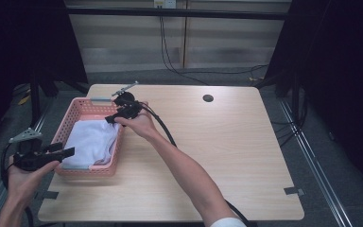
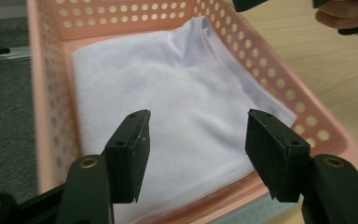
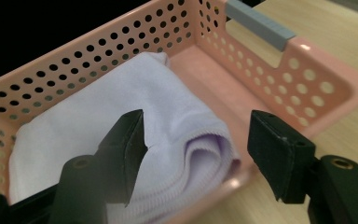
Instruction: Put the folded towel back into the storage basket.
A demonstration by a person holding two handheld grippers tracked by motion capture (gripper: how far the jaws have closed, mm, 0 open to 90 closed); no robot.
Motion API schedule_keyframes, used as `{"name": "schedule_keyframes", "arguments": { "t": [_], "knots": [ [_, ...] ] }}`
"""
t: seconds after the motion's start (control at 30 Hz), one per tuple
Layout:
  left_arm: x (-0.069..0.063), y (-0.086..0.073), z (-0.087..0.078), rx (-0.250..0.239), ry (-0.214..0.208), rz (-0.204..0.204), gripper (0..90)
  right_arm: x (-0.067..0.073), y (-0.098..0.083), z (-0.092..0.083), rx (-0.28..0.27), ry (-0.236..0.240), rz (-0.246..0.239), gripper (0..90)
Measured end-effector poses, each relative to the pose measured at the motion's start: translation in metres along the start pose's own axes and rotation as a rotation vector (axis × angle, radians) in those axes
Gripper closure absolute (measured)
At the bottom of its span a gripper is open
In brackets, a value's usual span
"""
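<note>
Two grippers frame one folded white cloth (image 1: 92, 142), which lies inside the pink perforated basket (image 1: 71, 113) at the left of the high view, on the light wooden tabletop (image 1: 227, 156); we read the work in hand as settling this cloth in the basket. The cloth's long axis runs with the basket's, from lower left toward upper centre in the high view; its thick folded edge lies at the upper end, against the basket's right wall. The right gripper (image 1: 113, 119) hangs over that upper right rim, at the centre left of the frame; in the right gripper view (image 3: 193, 149) the rolled edge sits just beyond and below the jaws, which stand apart with nothing pressed between them. The left gripper (image 1: 68, 152) sits at the lower left of the high view, outside the basket's near corner; in the left gripper view (image 2: 196, 144) its jaws also stand open, looking along the cloth from the near end, the fabric lying past them and untouched. So we judge the right gripper the nearer to the cloth, since it is just above the folded edge, while the left is off the near wall; any coming grasp would turn on reaching down and inward over the rim, along the cloth's length.
</note>
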State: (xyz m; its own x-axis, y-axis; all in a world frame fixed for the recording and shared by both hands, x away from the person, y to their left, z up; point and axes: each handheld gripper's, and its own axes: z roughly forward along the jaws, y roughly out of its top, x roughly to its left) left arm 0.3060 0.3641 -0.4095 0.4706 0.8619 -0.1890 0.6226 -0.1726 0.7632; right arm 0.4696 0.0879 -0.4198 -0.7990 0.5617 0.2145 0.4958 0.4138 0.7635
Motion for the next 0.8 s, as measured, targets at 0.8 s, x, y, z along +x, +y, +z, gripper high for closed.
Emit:
{"name": "schedule_keyframes", "arguments": {
  "t": [0.8],
  "knots": [
    [-0.127,0.007,0.056,0.007,-0.156,0.103,24.4,-0.025,-0.129,-0.197,-0.16,-0.067,0.006,26.7]
  ]
}}
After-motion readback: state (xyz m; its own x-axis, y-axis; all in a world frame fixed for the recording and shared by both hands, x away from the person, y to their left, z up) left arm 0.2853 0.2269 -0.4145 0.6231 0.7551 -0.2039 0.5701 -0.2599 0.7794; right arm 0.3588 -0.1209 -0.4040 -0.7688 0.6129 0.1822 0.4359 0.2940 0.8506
